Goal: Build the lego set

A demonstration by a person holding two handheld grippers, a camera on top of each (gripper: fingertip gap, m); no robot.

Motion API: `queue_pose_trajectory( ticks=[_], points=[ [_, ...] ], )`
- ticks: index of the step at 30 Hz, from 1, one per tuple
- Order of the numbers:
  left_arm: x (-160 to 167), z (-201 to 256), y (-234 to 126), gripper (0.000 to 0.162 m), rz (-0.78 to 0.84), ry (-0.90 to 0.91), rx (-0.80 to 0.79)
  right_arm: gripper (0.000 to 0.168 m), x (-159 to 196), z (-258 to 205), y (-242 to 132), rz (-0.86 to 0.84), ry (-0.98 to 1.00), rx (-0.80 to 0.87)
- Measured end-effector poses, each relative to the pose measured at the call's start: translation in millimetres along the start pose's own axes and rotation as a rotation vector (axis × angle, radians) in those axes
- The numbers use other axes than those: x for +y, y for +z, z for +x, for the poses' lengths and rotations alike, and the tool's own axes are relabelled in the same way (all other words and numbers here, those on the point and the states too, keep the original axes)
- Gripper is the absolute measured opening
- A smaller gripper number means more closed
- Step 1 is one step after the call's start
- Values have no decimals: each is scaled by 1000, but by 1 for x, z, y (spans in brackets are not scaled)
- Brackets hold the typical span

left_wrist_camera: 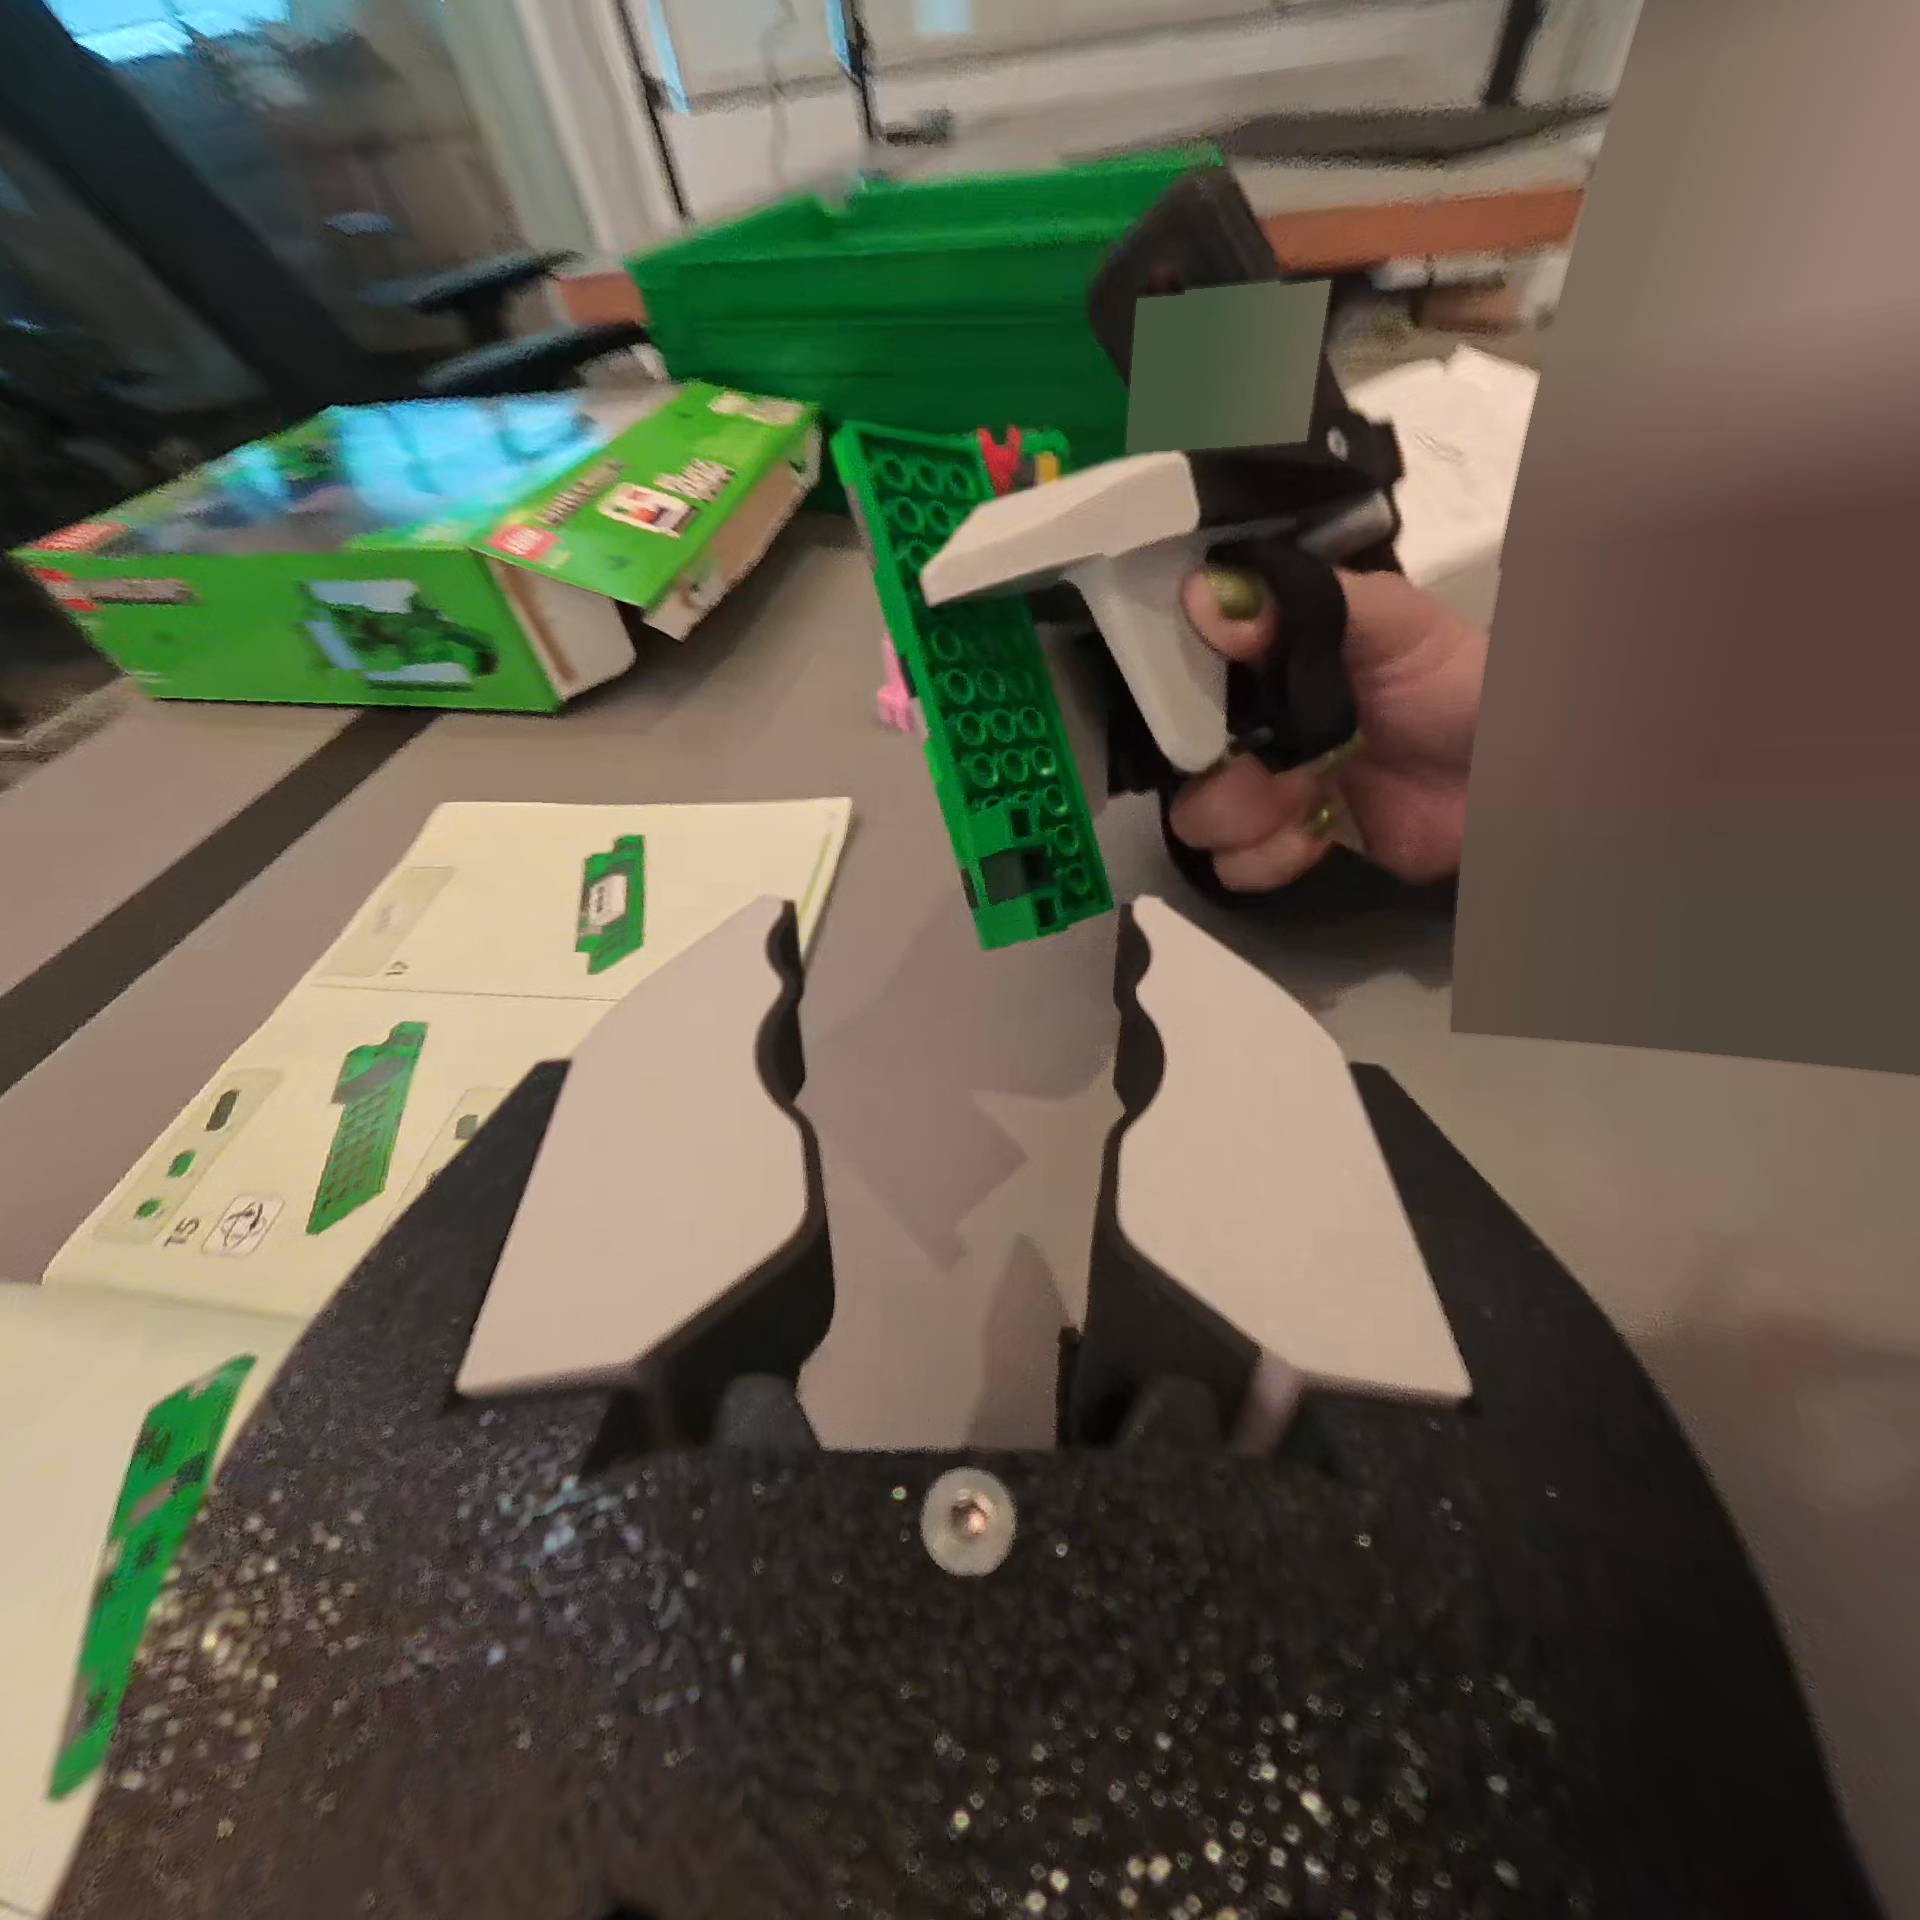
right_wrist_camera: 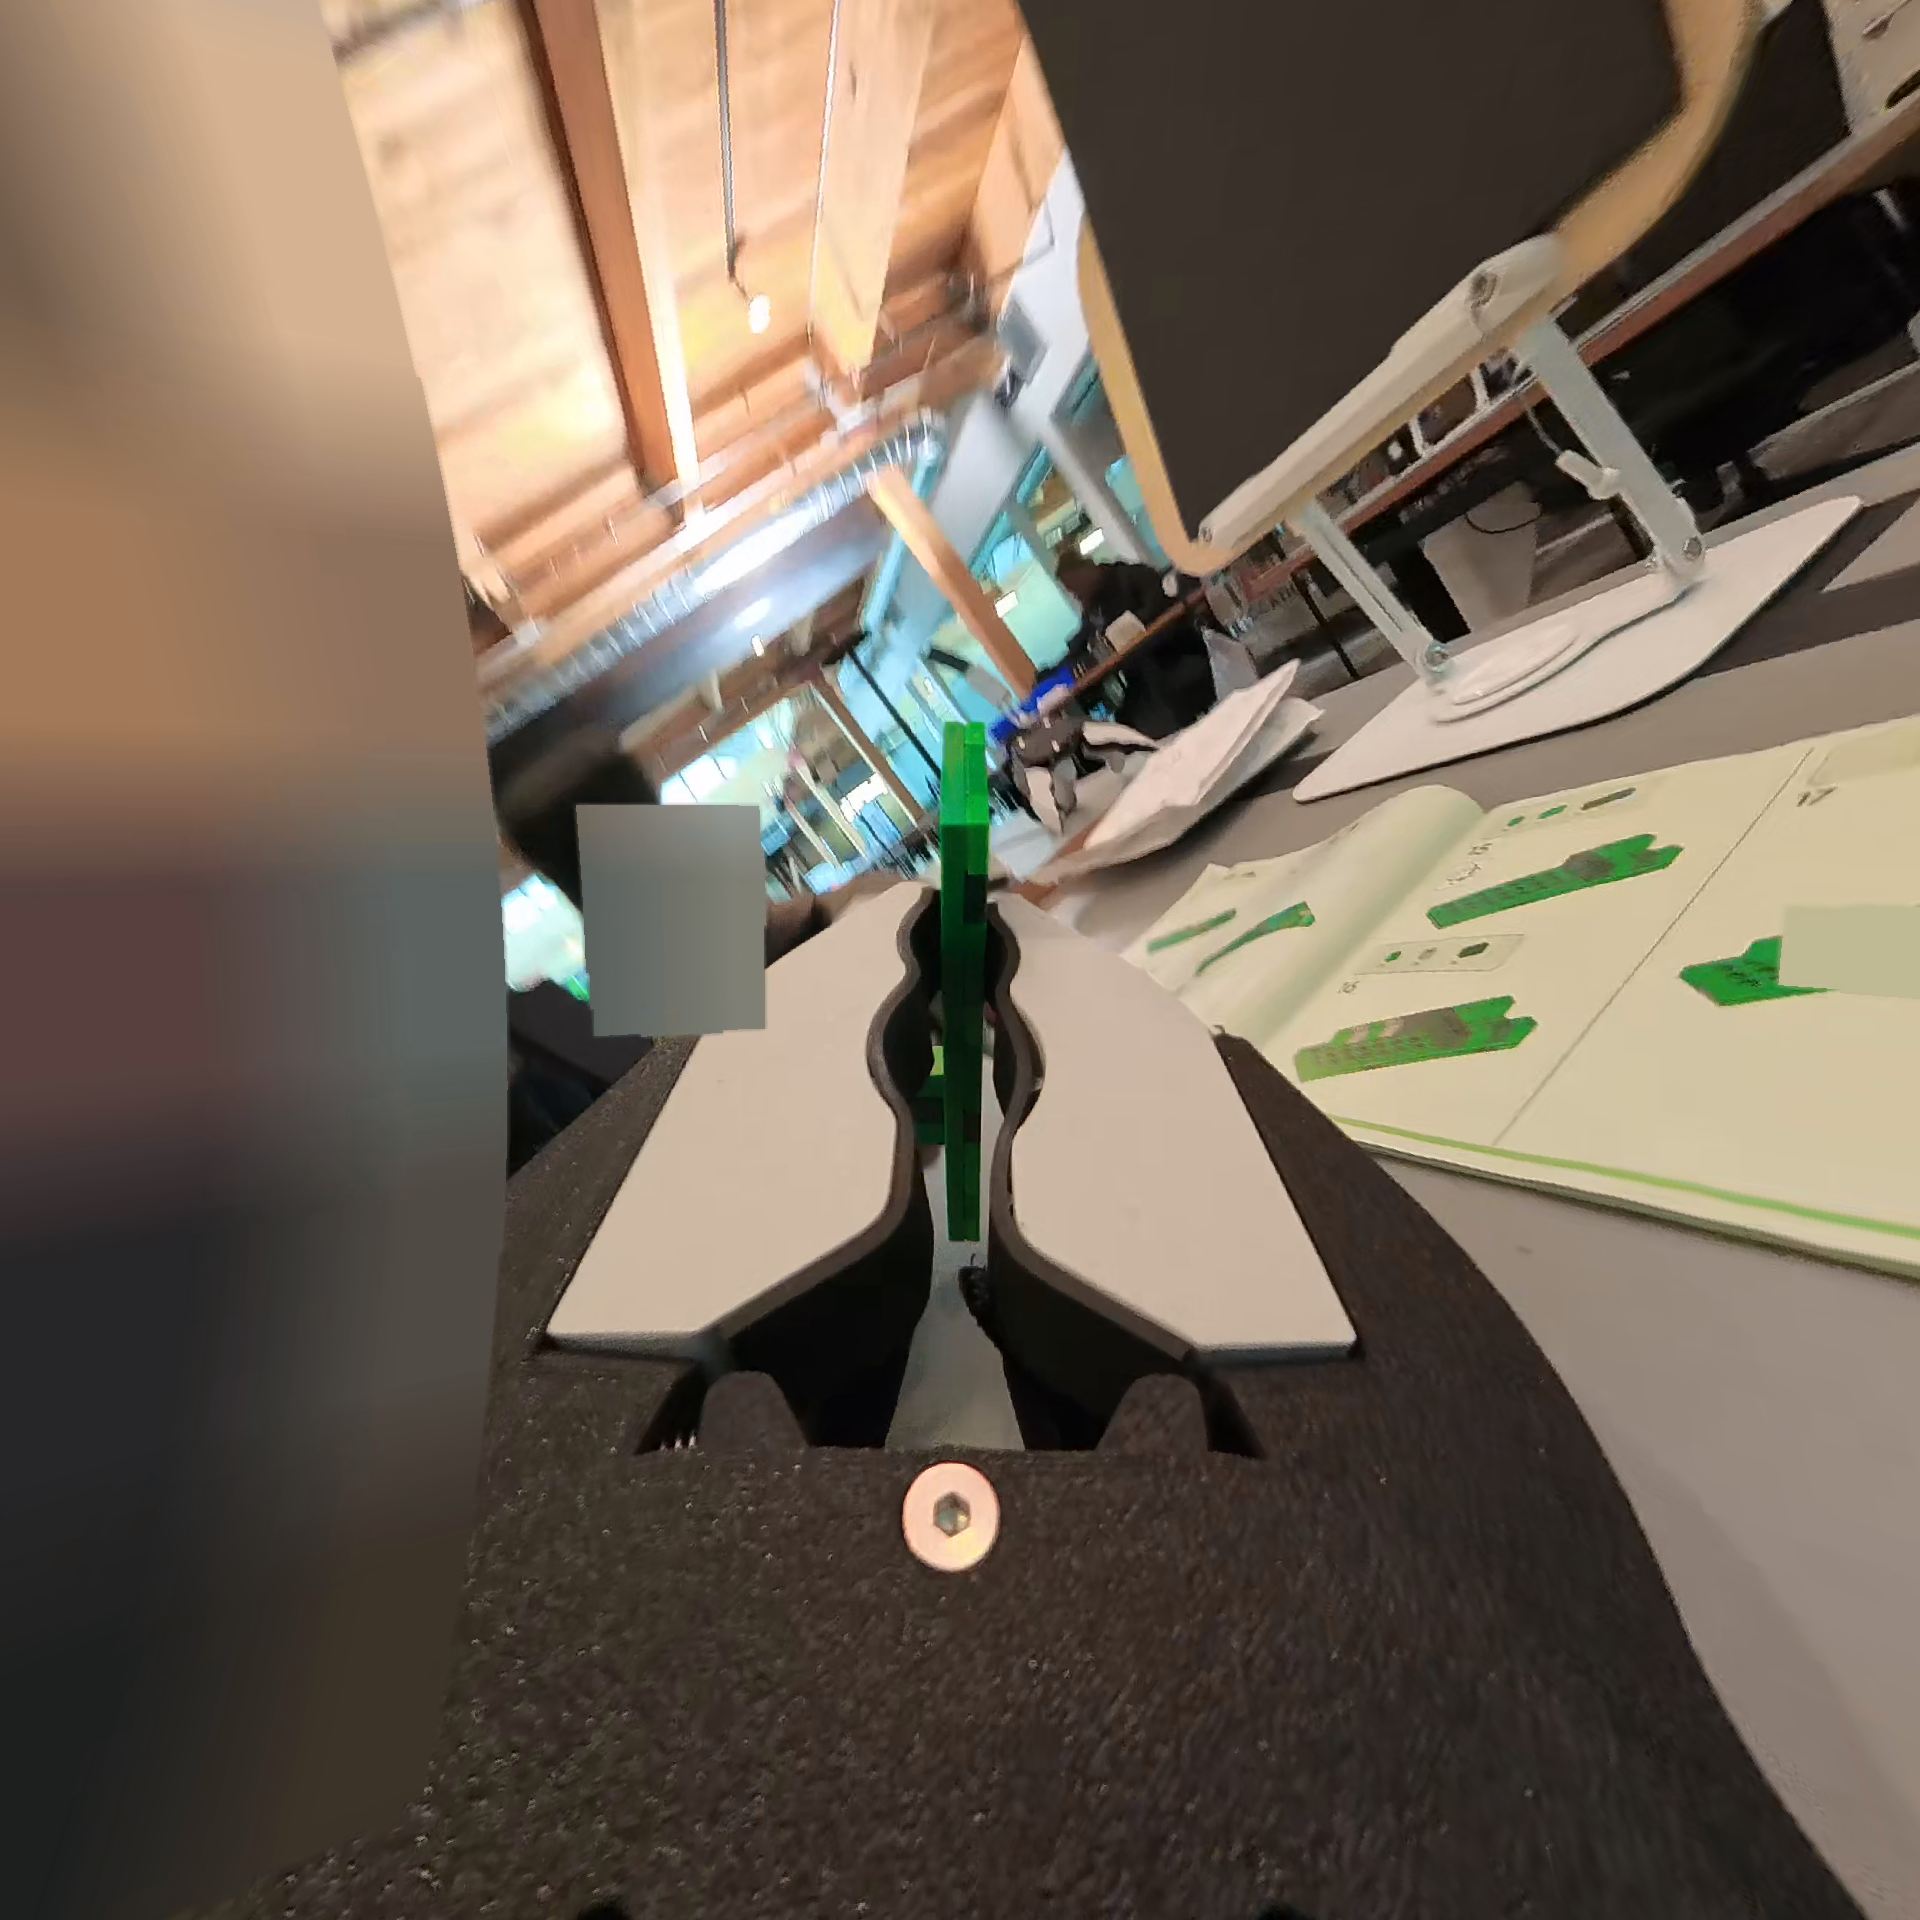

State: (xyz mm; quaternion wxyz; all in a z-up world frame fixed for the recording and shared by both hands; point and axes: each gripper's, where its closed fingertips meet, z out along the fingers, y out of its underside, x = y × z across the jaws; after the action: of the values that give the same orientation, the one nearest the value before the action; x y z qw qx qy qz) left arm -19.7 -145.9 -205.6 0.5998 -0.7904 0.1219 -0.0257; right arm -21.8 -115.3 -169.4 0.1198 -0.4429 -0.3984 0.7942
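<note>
A long green lego plate assembly (left_wrist_camera: 977, 686) with a dark patch near its lower end hangs tilted in the air, its underside facing me in the left wrist view. My right gripper (right_wrist_camera: 961, 920) is shut on it; the right wrist view shows the green plate (right_wrist_camera: 963, 987) edge-on between the jaws. In the left wrist view the right gripper (left_wrist_camera: 1029, 551) shows clamped on the plate's upper part, held by a hand. My left gripper (left_wrist_camera: 961, 914) is open and empty, its tips just below the plate's lower end.
The open instruction booklet (left_wrist_camera: 436, 1018) lies on the grey table at the left; it also shows in the right wrist view (right_wrist_camera: 1558, 997). A green lego box (left_wrist_camera: 416, 540) lies behind it, a green bin (left_wrist_camera: 883, 301) farther back. A white stand (right_wrist_camera: 1558, 582) sits at the right. Tip to tip, the grippers are about 5 centimetres apart.
</note>
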Motion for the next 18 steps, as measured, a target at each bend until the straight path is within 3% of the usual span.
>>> queue_pose_trajectory(
  ticks=[3,8,18],
  points=[
    [-4,-3,-5,60,104,-10,-153,6,-8,-1,-1,85,54,-7],
    [-2,-4,-2,64,54,257,-381,6,-10,6,-1,205,175,41],
    [-2,-12,1,41,50,357,-440,6,2,14,7,356,430,81]
  ],
)
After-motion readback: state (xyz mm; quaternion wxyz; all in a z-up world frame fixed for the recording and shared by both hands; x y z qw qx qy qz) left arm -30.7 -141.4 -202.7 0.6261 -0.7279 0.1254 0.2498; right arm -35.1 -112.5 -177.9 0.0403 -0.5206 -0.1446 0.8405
